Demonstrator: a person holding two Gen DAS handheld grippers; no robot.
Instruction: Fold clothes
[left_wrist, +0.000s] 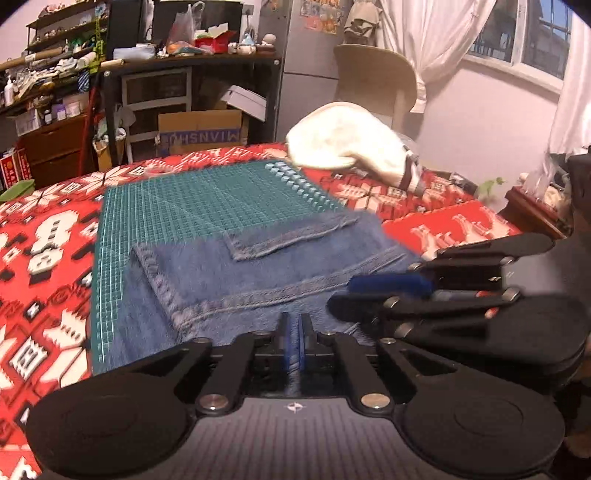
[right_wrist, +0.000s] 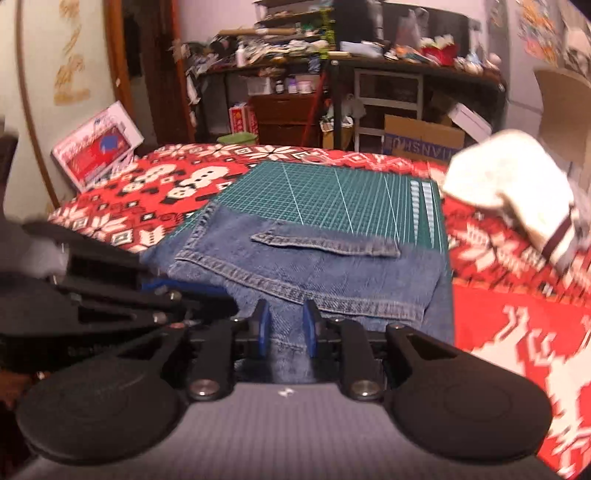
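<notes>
Left wrist view, my left gripper (left_wrist: 294, 334) pinched tight on the near denim edge, my right gripper (right_wrist: 286, 328) nipping the same folded blue jeans (right_wrist: 314, 273), stitched hems showing, lying on the green cutting mat (right_wrist: 332, 192).

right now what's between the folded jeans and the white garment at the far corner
In the left wrist view, between the jeans and the white garment lie a strip of green cutting mat with its pale blue squares and some red patterned blanket.
</notes>
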